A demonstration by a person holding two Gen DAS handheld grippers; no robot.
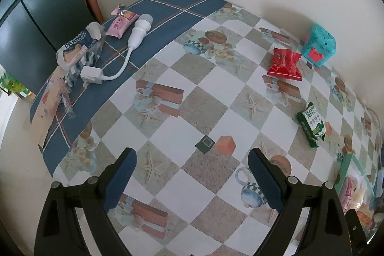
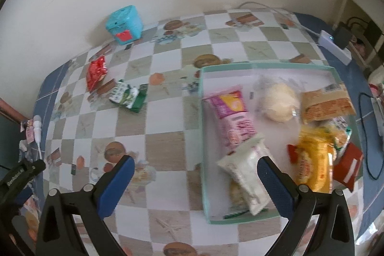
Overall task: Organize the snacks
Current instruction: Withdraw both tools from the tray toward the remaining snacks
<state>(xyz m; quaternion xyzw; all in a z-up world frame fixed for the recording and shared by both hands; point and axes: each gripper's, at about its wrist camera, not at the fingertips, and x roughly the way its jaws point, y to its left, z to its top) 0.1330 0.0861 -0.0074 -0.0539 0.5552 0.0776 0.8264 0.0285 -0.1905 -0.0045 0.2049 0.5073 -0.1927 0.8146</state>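
Across the right half of the right wrist view lay a shallow teal-rimmed tray [image 2: 201, 126], already packed with snacks: a pink packet [image 2: 234, 121], a white packet [image 2: 249, 174], a pale bun in clear wrap [image 2: 279, 101], an orange packet [image 2: 327, 103] and a yellow packet [image 2: 312, 164]. Left of the tray, two snacks lay loose on the cloth, a red packet [image 2: 96, 72] and just beside it a green-and-white packet [image 2: 128, 96]. In the left wrist view they sat toward the right: the red packet [image 1: 285, 64] above and the green packet [image 1: 311, 124] lower, apart from each other. The green one carried white Chinese characters, too small to read surely. The right gripper [image 2: 195, 184] hung over the tray's left edge, jaws wide with nothing pinched. The left gripper [image 1: 192, 176] hovered over bare cloth, jaws spread wide and empty; lettering on its body at the lower left of the right wrist view was blurred. A turquoise box [image 1: 318, 44] stood by the cream wall. The tablecloth [image 1: 192, 196] was checked white and beige, printed with starfish and cups, bordered in blue. At upper left rested a white plug-in device [image 1: 140, 31] and another pink packet [image 1: 122, 24].
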